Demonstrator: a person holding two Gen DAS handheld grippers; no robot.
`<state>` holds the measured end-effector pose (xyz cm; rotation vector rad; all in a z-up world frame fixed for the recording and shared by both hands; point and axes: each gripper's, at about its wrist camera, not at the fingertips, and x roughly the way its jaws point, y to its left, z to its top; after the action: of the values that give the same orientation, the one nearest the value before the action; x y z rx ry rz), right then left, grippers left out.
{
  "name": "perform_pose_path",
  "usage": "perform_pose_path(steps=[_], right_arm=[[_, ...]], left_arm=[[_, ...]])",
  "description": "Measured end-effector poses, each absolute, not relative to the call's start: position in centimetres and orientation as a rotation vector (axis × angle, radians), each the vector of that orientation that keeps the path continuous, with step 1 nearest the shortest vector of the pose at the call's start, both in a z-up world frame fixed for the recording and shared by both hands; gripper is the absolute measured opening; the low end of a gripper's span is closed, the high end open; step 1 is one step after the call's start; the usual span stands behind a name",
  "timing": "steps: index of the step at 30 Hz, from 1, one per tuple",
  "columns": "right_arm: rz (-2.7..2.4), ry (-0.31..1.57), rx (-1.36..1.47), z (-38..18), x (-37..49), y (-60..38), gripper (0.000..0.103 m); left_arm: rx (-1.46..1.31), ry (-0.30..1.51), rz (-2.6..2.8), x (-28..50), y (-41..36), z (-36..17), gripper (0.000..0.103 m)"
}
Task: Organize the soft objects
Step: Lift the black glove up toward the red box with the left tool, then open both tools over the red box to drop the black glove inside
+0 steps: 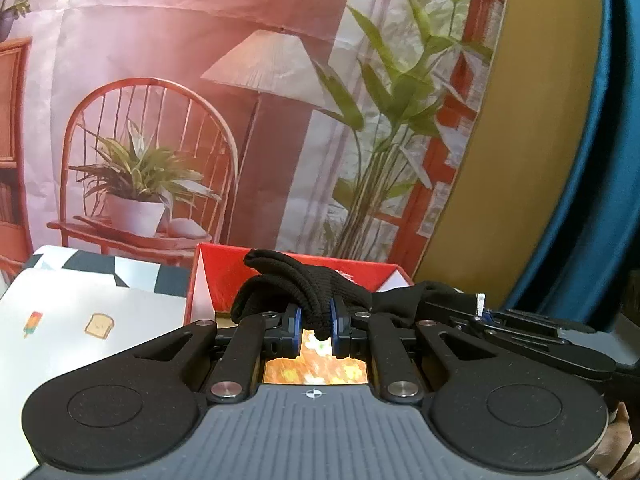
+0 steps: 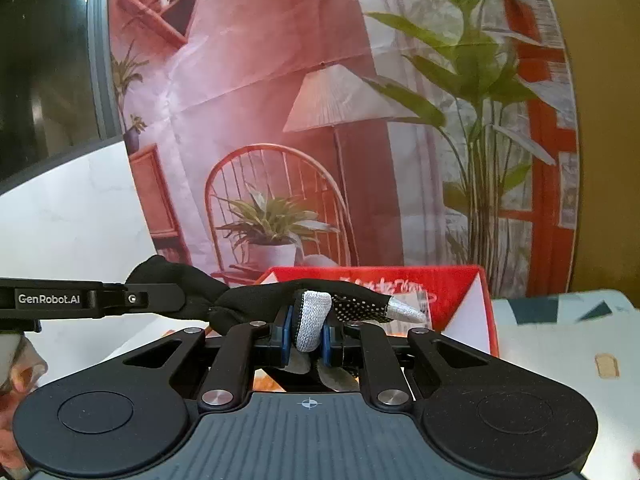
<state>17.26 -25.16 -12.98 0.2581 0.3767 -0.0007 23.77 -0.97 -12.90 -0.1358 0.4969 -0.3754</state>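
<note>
The left gripper [image 1: 316,326] has its blue-padded jaws pressed together on the ribbed cuff end of a black knitted glove [image 1: 304,288]. The right gripper [image 2: 306,330] is clamped on the same glove at the other end, its jaws pinching a grey-tipped finger [image 2: 314,318] of the glove; a second grey fingertip [image 2: 406,312] sticks out to the right, past a patch of black fabric with white dots.

The glove is stretched between the two grippers and hangs in the air, clear of any surface, in front of an open red cardboard box [image 1: 360,276] with white inner flaps. In the right wrist view the glove runs from the right gripper's jaws leftward to the black arm of the left gripper [image 2: 100,299], which enters from the left edge.

Below the left gripper's jaws an orange patterned surface [image 1: 316,368] shows, blurred. Left of the box lies a white sheet printed with a toast slice and an ice lolly [image 1: 92,320]. Behind everything hangs a printed backdrop of a red chair, a lamp and potted plants [image 1: 256,100].
</note>
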Motion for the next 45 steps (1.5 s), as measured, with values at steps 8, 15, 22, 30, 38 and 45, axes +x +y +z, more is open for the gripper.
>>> perform_pose_path(steps=[8, 15, 22, 30, 38, 45], right_arm=[[-0.023, 0.454, 0.284, -14.1, 23.2, -28.0, 0.013], [-0.025, 0.533, 0.264, -15.9, 27.6, -30.0, 0.013], [-0.025, 0.605, 0.265, -17.3, 31.2, -31.1, 0.013], [-0.063, 0.68, 0.354, -18.8, 33.0, -32.7, 0.024], [-0.09, 0.677, 0.371, -18.5, 31.8, -33.1, 0.034], [-0.088, 0.649, 0.353, -16.8, 28.8, -32.2, 0.035]], left_arm=[[-0.143, 0.568, -0.36, 29.8, -1.3, -14.3, 0.014], [-0.156, 0.643, -0.362, 33.9, -1.7, -16.0, 0.014], [-0.177, 0.688, -0.352, 37.0, -2.0, -17.4, 0.015], [-0.149, 0.718, -0.367, 38.5, -2.5, -19.0, 0.036], [-0.094, 0.695, -0.363, 37.3, -2.7, -18.2, 0.054], [-0.043, 0.671, -0.348, 34.0, -1.9, -16.9, 0.059]])
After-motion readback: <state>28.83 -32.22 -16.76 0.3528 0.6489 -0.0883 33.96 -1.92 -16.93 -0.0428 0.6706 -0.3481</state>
